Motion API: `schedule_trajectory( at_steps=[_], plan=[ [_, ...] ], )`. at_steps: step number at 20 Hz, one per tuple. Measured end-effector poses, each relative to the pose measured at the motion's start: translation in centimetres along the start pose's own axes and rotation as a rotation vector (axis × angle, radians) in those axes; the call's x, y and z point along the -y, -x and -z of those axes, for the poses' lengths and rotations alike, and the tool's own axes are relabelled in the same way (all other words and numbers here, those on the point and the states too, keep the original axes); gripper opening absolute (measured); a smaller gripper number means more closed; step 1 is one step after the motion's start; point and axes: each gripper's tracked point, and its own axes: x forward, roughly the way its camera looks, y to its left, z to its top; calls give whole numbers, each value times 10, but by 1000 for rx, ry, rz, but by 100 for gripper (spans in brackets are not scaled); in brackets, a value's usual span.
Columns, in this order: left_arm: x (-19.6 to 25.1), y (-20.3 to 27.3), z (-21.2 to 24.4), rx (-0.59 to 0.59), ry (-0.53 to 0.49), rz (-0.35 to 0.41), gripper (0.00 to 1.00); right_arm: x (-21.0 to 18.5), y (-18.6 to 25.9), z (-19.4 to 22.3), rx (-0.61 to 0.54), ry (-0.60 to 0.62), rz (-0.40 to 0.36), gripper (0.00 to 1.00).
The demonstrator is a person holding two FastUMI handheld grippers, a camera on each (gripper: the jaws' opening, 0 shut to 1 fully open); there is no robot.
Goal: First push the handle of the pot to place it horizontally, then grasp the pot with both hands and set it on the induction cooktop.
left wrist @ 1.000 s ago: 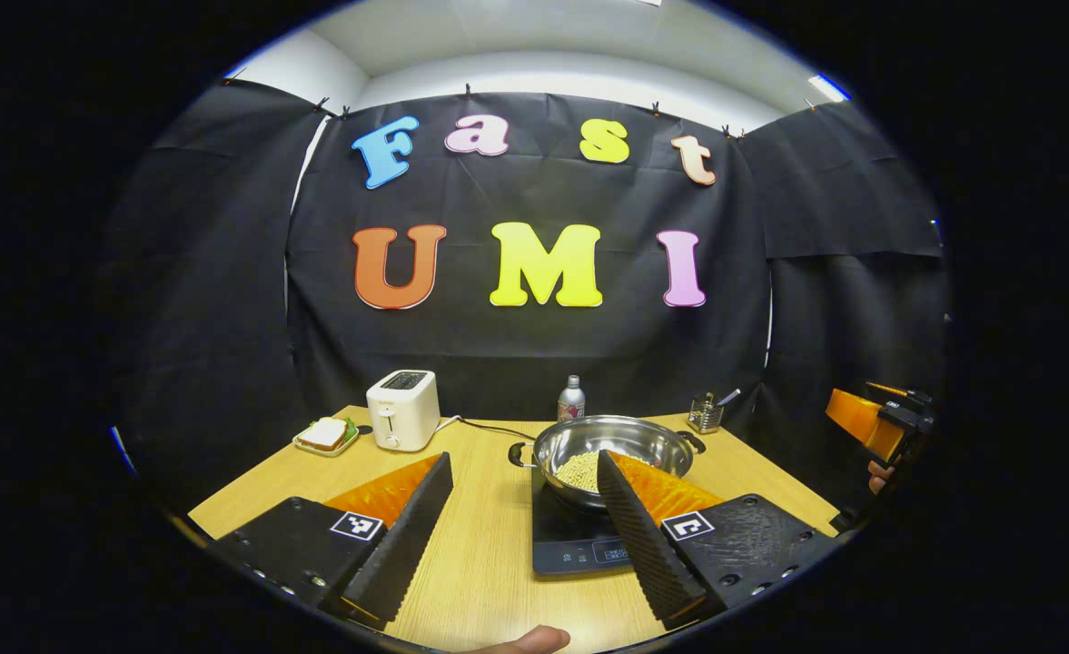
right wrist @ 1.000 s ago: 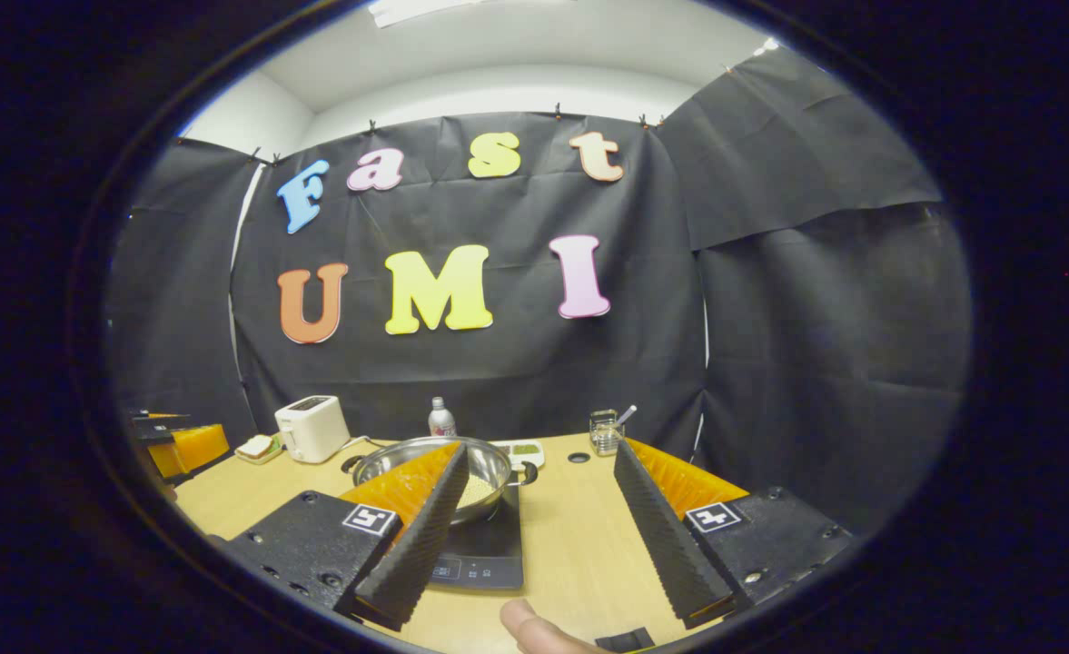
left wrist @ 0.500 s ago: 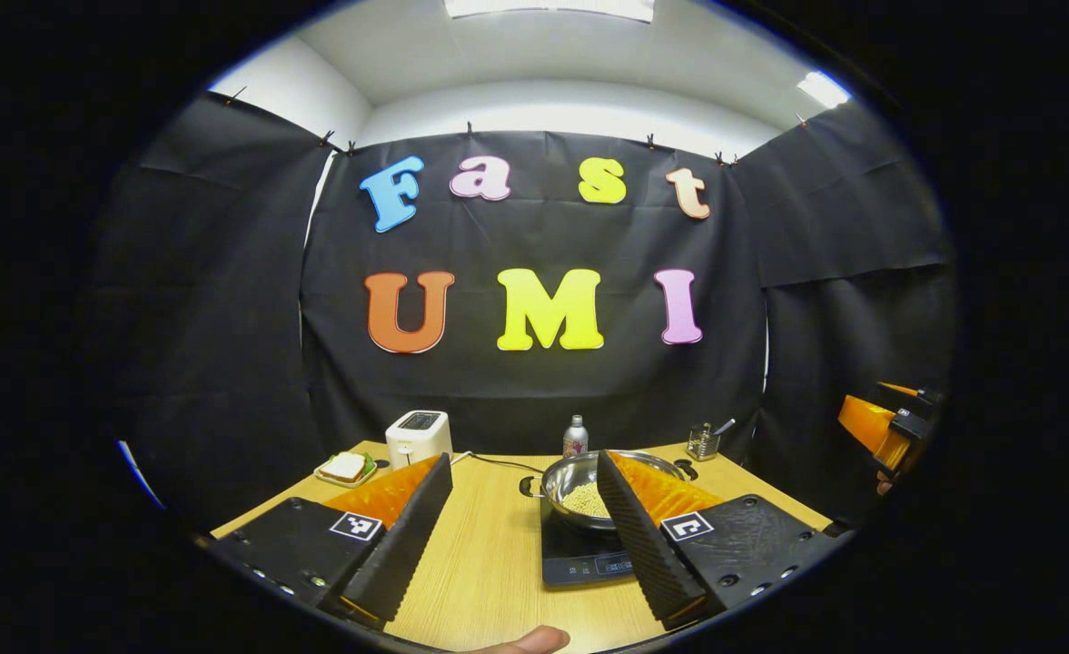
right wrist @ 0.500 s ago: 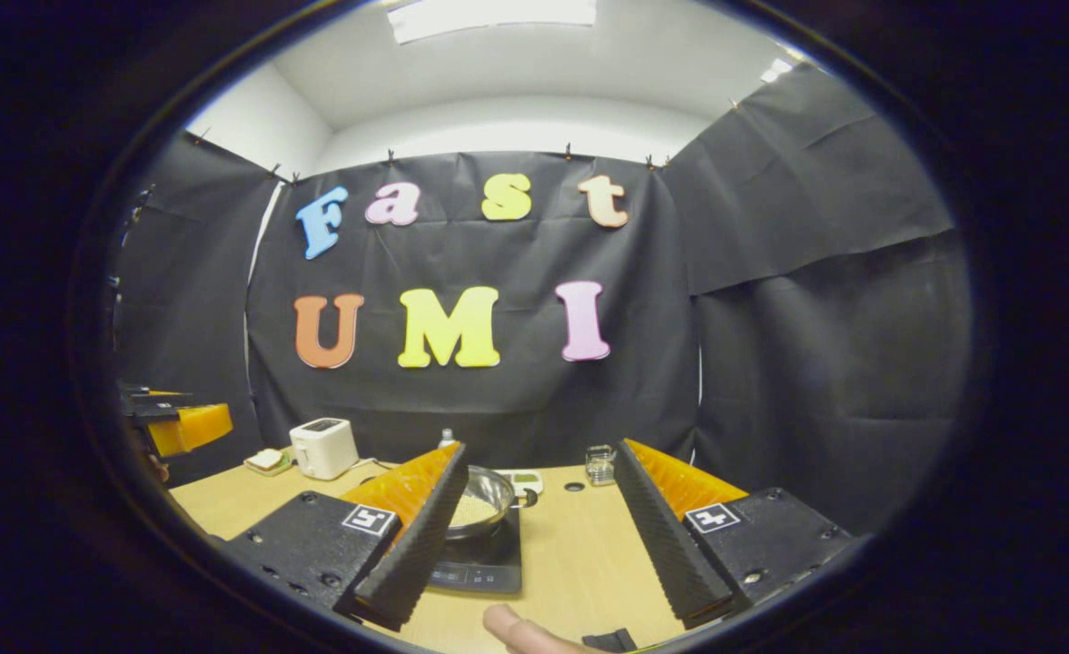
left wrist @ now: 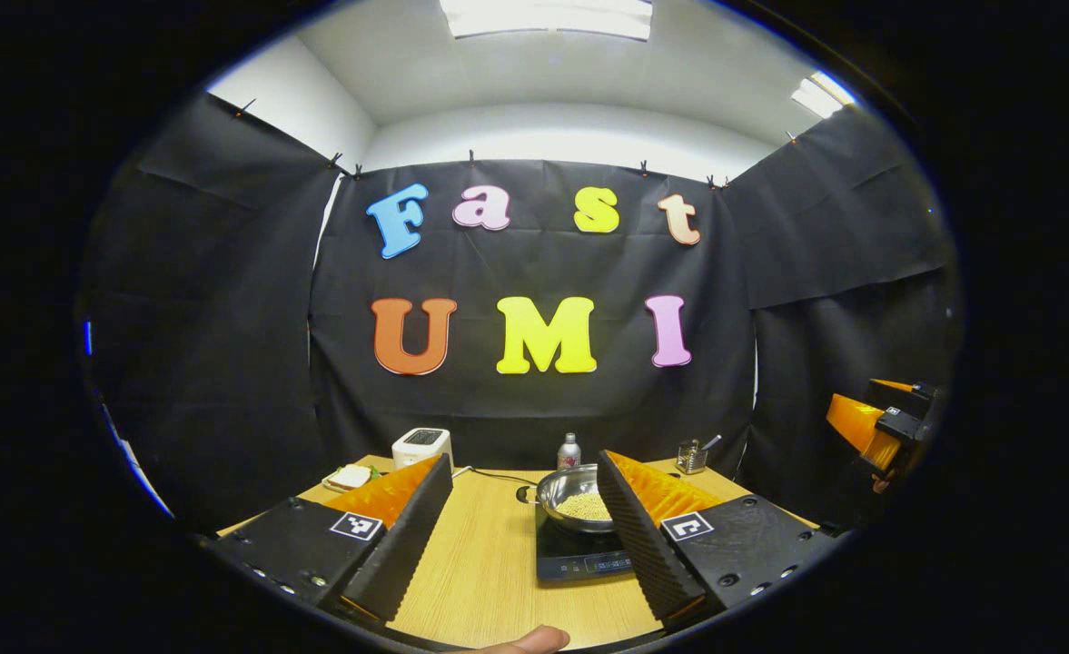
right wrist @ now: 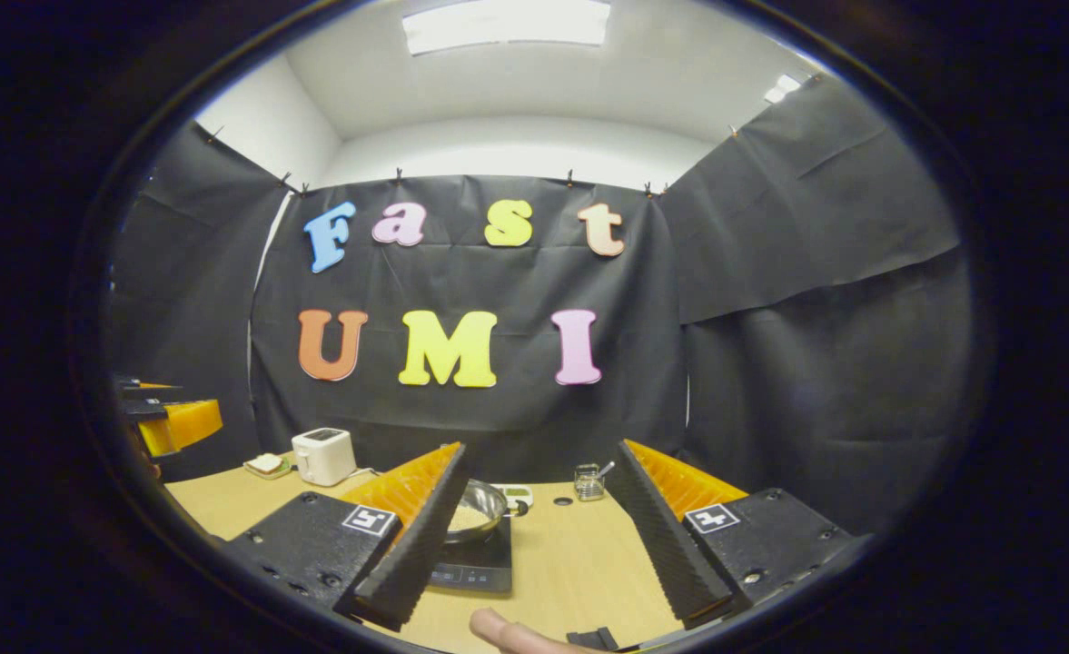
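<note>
While a fingertip point(left wrist: 525, 641) shows at the near table edge, the left gripper point(left wrist: 525, 481) is held level above the table point(left wrist: 489, 563), jaws wide apart and empty. So too the right gripper point(right wrist: 539, 472), its jaws wide apart and empty. Beyond, the pot point(left wrist: 570, 495) sits on the cooktop point(left wrist: 570, 556). Farther back stands a toaster point(left wrist: 421, 446).

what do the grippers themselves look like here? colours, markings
Both the left gripper and right gripper have two wedge fingers: ribbed black pads, orange outer sides, black base plates each with a small square black-and-white marker. No cables or sleeves visible.
</note>
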Motion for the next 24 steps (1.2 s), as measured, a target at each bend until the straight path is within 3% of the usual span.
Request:
schedule_trajectory(
  at_steps=[11, 24],
  plan=[
    [4, 0, 6, 1, 52, 30, 95, 6, 0, 10, -15, -31, -8, 96],
    [-4, -6, 20, -9, 13, 16, 95, 4, -2, 18, -17, -45, -27, 96]
  ],
)
